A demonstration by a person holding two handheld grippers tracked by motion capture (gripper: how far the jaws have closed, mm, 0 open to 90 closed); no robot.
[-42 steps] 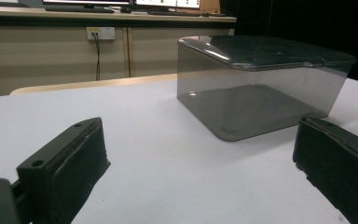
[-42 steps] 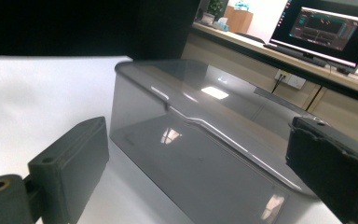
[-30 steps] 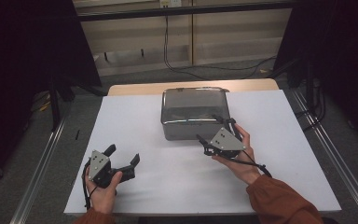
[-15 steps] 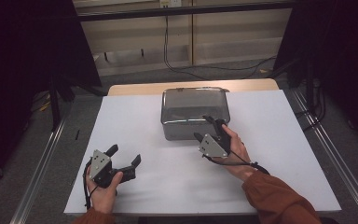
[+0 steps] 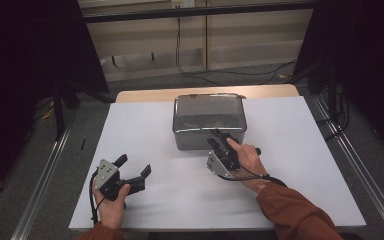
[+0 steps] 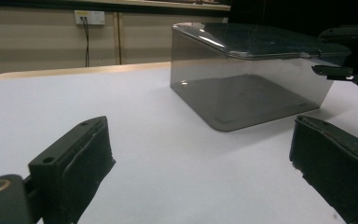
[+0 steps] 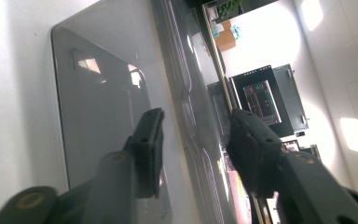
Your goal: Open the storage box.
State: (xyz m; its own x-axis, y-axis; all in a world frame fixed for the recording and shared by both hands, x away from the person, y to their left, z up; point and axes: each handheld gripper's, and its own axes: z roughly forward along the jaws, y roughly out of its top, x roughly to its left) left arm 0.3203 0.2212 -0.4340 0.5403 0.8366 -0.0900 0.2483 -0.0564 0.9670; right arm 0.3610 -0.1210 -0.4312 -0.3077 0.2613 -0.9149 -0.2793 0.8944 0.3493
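A smoky see-through plastic box (image 5: 207,117) with a lid stands at the table's far middle. My right gripper (image 5: 214,137) is rolled on its side at the box's front right corner. In the right gripper view its jaws (image 7: 196,135) stand apart, one on each side of the lid's rim (image 7: 186,93), one jaw against the box wall (image 7: 102,107). My left gripper (image 5: 135,165) rests open near the front left, empty. In the left gripper view its jaws (image 6: 200,140) frame the box (image 6: 242,88), and the right gripper (image 6: 349,51) shows at the lid's edge.
The white table (image 5: 290,130) has bare surface around the box on all sides. Metal rails (image 5: 45,175) run along both sides of the table. Cables (image 5: 215,70) lie on the floor behind it.
My right gripper has moved left and forward to the box's front corner and rolled onto its side, its jaws now at the lid's rim. The left gripper has barely shifted.
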